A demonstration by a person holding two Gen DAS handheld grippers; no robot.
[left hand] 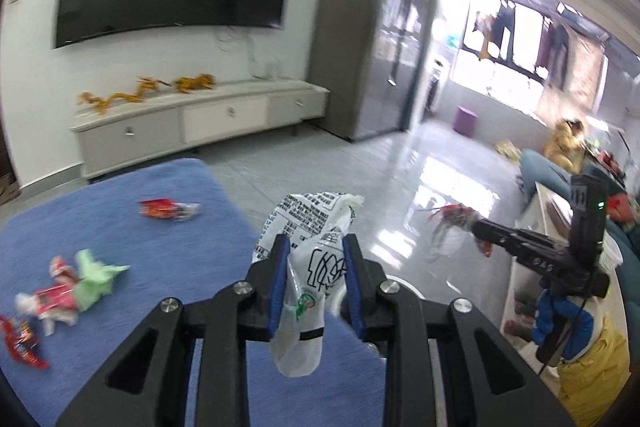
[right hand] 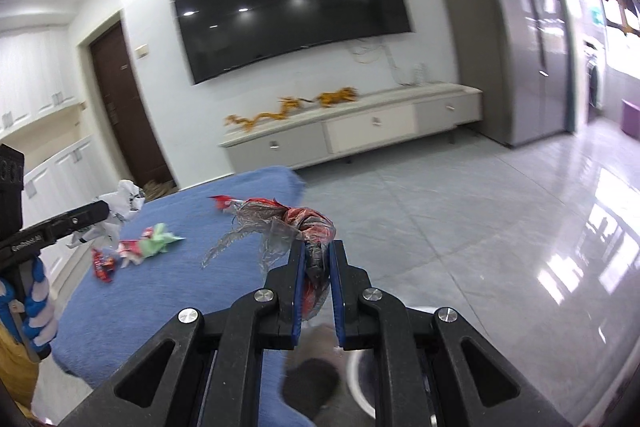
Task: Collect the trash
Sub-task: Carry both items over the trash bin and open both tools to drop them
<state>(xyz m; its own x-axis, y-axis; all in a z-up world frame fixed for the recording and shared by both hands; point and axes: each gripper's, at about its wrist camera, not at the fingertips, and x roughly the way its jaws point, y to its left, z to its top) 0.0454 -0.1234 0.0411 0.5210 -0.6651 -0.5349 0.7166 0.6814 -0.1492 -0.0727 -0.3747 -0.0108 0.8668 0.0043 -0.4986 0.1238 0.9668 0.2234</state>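
Two tongs [left hand: 316, 247] [right hand: 318, 251] — trash between each pair

The left gripper [left hand: 316, 255] is black with blue fingers [left hand: 280, 279], pinching a white plastic bag [left hand: 308, 227] printed with black text and a green mark. The right gripper [right hand: 318, 259], likewise black and blue, grips a red and clear crinkled wrapper [right hand: 296, 223]. The desk [left hand: 160, 267] wears a blue cloth carrying a red wrapper [left hand: 168, 209] and a pale green, pink and white scrap pile [left hand: 76, 287]. The floor [right hand: 460, 227] is glossy grey tile.
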